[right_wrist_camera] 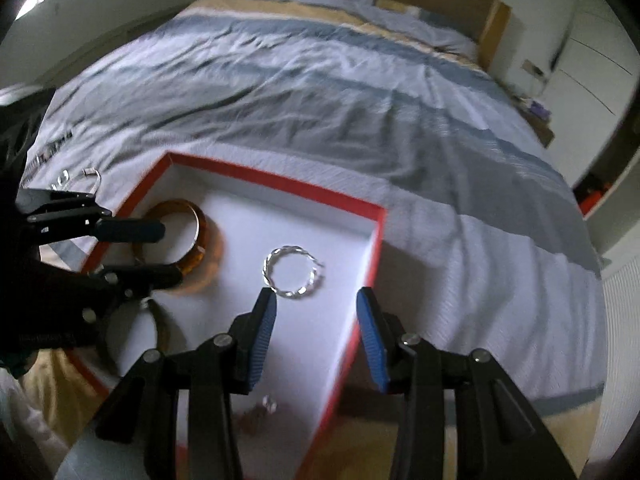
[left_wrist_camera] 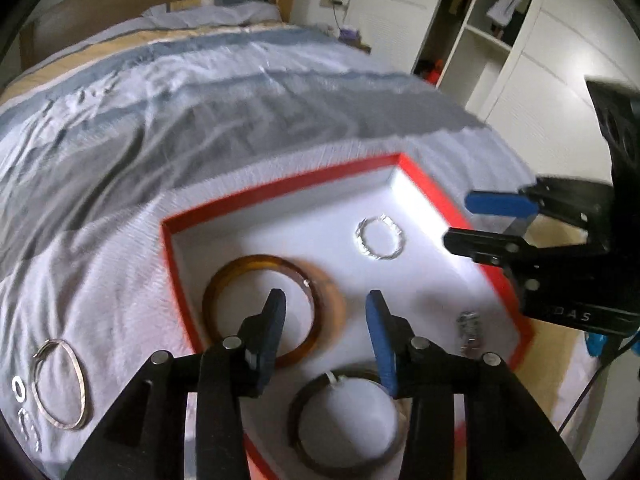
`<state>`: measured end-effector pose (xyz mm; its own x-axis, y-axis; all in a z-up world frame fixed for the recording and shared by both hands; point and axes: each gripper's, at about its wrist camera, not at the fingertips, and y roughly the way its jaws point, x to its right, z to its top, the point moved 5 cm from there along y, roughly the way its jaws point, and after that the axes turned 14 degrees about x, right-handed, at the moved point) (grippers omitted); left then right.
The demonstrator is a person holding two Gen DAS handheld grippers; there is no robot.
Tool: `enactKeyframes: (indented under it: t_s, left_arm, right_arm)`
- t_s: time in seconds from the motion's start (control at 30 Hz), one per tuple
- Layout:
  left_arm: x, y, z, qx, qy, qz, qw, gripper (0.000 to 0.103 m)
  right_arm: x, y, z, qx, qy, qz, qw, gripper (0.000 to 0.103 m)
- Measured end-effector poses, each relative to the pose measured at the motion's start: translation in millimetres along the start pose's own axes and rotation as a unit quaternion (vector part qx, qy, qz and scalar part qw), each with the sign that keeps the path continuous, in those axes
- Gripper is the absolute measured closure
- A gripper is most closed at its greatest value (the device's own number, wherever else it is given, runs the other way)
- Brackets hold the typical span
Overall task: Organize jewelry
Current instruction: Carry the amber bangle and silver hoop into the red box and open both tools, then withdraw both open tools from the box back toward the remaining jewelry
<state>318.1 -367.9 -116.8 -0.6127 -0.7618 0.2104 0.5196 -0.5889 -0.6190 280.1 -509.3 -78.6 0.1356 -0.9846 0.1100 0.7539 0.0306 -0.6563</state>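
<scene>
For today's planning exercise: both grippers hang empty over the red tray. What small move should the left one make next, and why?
Probably swing the left gripper out toward the thin silver bangle lying on the bedspread beside the red tray. Its jaws stand open and empty, the amber bangle and twisted silver bracelet already lie inside, and that bangle is still outside on the left.

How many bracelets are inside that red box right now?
3: an amber bangle at the red box's left side, a twisted silver bracelet near the far corner, and a dark bangle nearest the camera. The grippers may hide smaller pieces.
</scene>
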Motion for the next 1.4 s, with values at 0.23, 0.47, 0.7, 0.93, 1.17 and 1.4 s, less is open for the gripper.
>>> enactKeyframes:
  t_s: [0.23, 0.47, 0.7, 0.93, 1.17, 1.4]
  left_arm:
    - [8.7, -69.6, 4.9, 0.036, -0.007, 0.017, 0.9992, 0.053]
    - [7.4, -149.1, -28.9, 0.04, 0.018, 0.062, 0.9971, 0.048]
    - [-19.7, -229.5, -61.6, 0.064, 0.011, 0.127, 0.9897, 0.042]
    - [-45.6, -291.7, -89.5, 0.082, -0.018, 0.172, 0.9815, 0.038]
    - [-67.9, -342.2, -129.3, 0.094, -0.045, 0.204, 0.9733, 0.037]
    - [-126.8, -418.3, -172.6, 0.118, -0.089, 0.282, 0.948, 0.037]
  right_arm:
    - [-11.8, -69.0, 0.8, 0.035, 0.055, -0.019, 0.998, 0.063]
    - [-71.3, -122.6, -16.4, 0.052, 0.077, 0.002, 0.996, 0.063]
    - [-134.6, -159.4, -36.2, 0.062, 0.1, 0.026, 0.993, 0.063]
    - [-184.6, -189.0, -45.1, 0.074, 0.111, 0.043, 0.99, 0.063]
    - [-227.3, -205.5, -47.9, 0.083, 0.118, 0.058, 0.988, 0.063]
    - [-267.8, -210.4, -42.8, 0.099, 0.105, 0.09, 0.985, 0.063]
